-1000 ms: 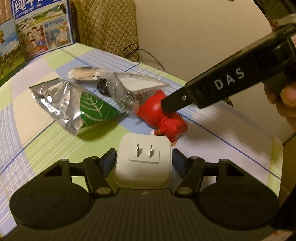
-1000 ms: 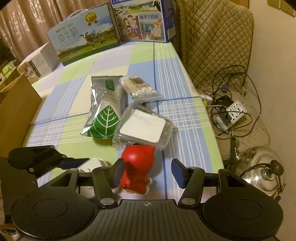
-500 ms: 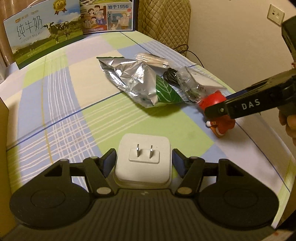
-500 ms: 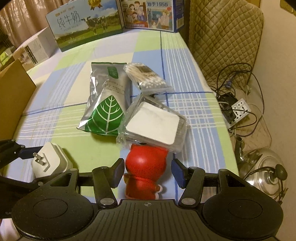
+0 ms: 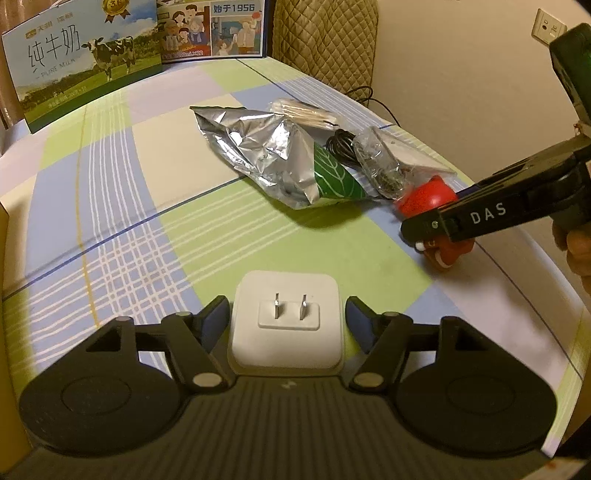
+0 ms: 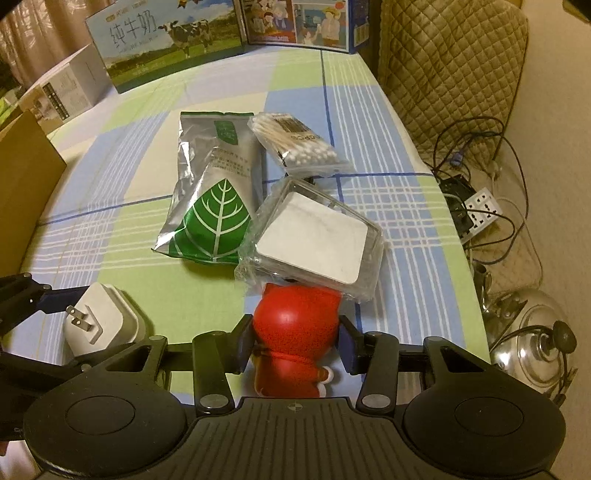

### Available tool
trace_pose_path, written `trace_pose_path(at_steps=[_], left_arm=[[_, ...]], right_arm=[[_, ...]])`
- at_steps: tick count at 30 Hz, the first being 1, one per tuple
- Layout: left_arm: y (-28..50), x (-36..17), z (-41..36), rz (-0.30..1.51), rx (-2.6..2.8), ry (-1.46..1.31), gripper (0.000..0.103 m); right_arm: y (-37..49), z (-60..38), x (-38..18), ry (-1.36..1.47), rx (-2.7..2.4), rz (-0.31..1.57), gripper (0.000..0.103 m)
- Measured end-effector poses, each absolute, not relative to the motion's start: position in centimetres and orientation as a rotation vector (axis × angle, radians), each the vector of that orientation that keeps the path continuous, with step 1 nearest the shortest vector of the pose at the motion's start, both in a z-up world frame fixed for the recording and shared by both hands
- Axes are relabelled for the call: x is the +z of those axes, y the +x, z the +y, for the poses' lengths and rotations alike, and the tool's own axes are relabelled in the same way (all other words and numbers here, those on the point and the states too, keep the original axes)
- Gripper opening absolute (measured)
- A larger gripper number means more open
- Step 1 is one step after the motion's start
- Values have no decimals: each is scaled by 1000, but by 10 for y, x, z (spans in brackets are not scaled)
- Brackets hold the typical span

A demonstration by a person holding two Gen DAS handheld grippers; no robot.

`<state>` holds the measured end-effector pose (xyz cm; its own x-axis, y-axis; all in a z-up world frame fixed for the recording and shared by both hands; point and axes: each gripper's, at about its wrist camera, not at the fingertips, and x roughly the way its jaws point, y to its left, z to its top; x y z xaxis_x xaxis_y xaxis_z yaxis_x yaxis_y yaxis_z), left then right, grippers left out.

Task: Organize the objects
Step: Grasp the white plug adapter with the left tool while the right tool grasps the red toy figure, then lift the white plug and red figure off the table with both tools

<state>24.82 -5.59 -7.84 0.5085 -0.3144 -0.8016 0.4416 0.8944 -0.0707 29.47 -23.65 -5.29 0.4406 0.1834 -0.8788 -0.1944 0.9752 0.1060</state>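
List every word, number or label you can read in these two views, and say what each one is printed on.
"纯牛奶" and "PURE MILK": on the milk carton.
"始于1956": on the blue box beside it.
"DAS": on the right gripper, seen from the left wrist.
Too small or blurred to read: print on the foil pouch, the label on the cotton swab pack, and markings on the white carton.

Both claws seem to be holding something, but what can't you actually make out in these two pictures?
- Red toy figure: its face is turned away in the right wrist view; in the left wrist view the right gripper covers its middle.
- White plug adapter: its back is hidden inside the left gripper.
- Clear plastic case: a white card hides the contents.
- Cardboard box: cut off by the left edge, inside unseen.
- Silver pouch: print too small.
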Motion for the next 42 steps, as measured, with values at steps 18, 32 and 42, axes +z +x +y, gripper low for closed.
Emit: trace_pose_path(at_steps=[18, 32, 42], left_arm=[[244, -73, -53, 939, -426, 150, 60], [243, -49, -40, 907, -385, 101, 60], [236, -31, -30, 874, -361, 85, 60]], right_arm=[[271, -213, -27, 3, 269, 1029, 43], [266, -208, -14, 10, 275, 995, 43], [260, -198, 2, 5, 296, 956, 43]])
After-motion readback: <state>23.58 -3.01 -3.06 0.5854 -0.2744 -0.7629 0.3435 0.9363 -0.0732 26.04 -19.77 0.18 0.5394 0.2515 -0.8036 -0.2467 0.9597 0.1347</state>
